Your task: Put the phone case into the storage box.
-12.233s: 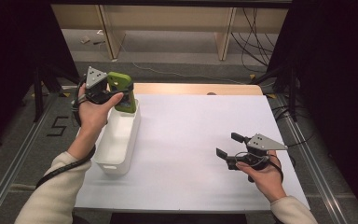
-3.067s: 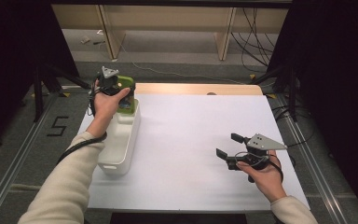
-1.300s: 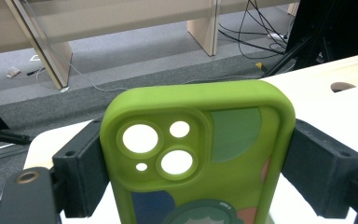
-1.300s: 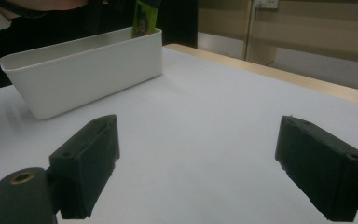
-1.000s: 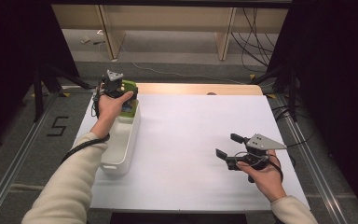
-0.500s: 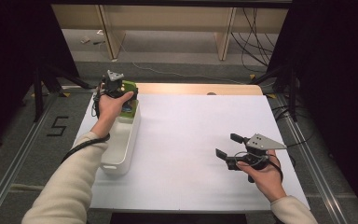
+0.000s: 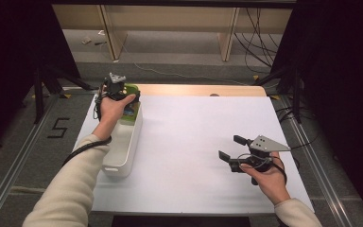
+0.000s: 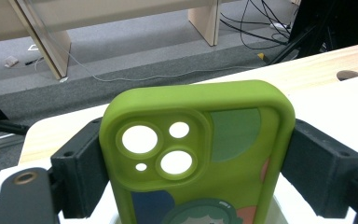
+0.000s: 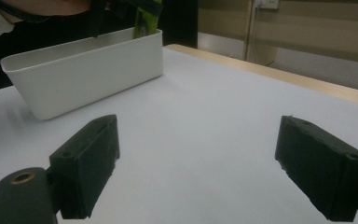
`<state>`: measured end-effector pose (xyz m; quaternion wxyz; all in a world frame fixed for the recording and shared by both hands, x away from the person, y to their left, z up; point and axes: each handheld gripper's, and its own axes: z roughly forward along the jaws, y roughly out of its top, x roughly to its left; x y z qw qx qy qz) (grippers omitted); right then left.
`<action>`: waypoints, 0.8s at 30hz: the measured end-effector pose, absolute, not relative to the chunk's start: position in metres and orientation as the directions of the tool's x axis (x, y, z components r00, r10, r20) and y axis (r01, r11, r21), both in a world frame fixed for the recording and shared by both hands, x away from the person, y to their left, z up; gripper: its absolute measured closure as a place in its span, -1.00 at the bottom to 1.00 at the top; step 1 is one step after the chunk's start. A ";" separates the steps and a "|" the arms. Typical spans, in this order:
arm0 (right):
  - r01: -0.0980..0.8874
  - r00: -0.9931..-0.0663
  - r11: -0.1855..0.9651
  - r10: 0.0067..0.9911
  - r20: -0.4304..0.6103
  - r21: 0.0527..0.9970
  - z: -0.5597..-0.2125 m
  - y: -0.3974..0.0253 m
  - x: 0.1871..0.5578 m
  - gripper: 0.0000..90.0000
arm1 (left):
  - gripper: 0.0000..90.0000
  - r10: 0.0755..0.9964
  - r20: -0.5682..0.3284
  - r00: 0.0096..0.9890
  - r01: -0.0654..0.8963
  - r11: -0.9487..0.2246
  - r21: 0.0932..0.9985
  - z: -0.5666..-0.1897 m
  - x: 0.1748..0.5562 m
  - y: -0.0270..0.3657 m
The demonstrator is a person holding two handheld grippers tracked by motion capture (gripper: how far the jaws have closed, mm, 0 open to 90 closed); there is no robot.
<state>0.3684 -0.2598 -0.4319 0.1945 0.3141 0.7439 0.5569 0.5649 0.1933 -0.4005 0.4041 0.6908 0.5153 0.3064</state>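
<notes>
The left gripper (image 7: 121, 92) is clamping the case (image 8: 196, 154) upright over the bin's (image 7: 123, 146) 12 o'clock end, arm stretching forward. Since earlier it is sitting lower. The right gripper (image 7: 230, 150) is resting spread at 4 o'clock.

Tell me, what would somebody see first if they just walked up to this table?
Most likely the bright green phone case, clamped between the left tongs at the far end of the white bin on the table's left side. After that, the right tongs, open and holding nothing, low over the white table near its right edge.
</notes>
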 end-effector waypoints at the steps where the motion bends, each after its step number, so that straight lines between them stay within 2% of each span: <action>1: 0.250 -0.727 0.183 0.684 0.060 0.951 -0.432 -0.260 0.368 -0.67 | -0.66 0.960 0.006 0.280 0.465 -0.141 0.874 -0.401 0.565 0.193; 24: 0.251 -0.727 0.184 0.684 0.060 0.950 -0.432 -0.260 0.368 -0.67 | -0.66 0.958 0.008 0.287 0.511 -0.160 0.845 -0.409 0.566 0.191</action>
